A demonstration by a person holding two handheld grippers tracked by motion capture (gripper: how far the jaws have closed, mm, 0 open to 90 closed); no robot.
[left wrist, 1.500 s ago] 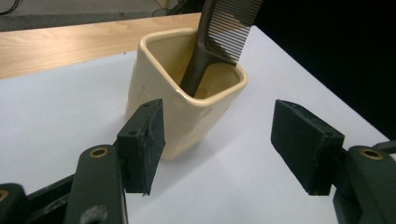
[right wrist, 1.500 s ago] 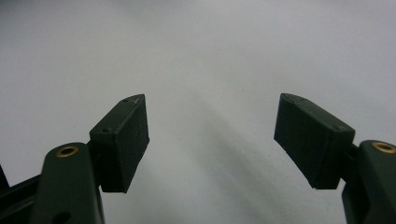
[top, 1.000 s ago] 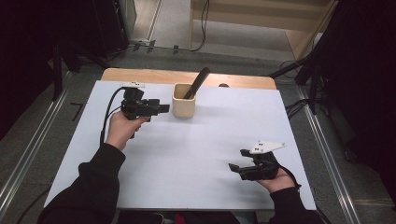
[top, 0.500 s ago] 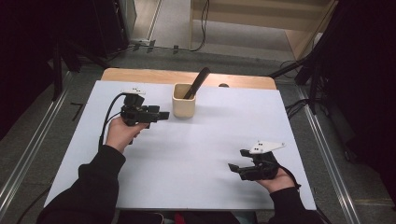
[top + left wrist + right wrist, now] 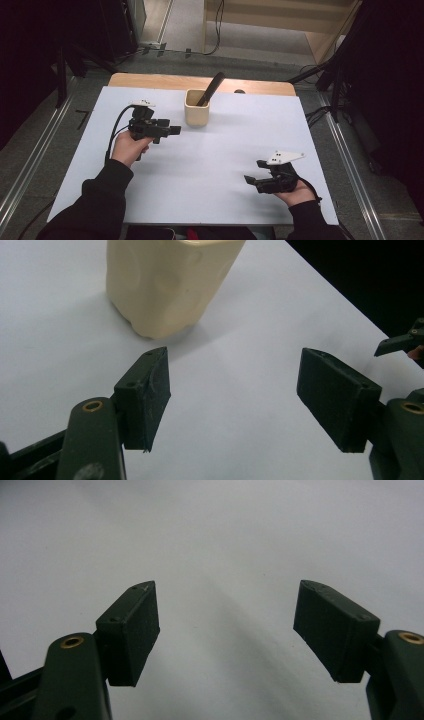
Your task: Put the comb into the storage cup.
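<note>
Near the table's (image 5: 210, 165) far edge stands a cream cup (image 5: 196, 108); left tool (image 5: 175, 130), just opened wide, and right tool (image 5: 252, 172) gape empty.

One cream cup (image 5: 197, 108), one dark utensil (image 5: 212, 86), two grippers on one table (image 5: 225, 150).

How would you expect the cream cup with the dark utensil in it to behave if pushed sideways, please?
The cream cup is taller than wide, so it may tip. The dark utensil leans well past its rim, probably adding top weight. On the smooth white table it might slide instead.
</note>
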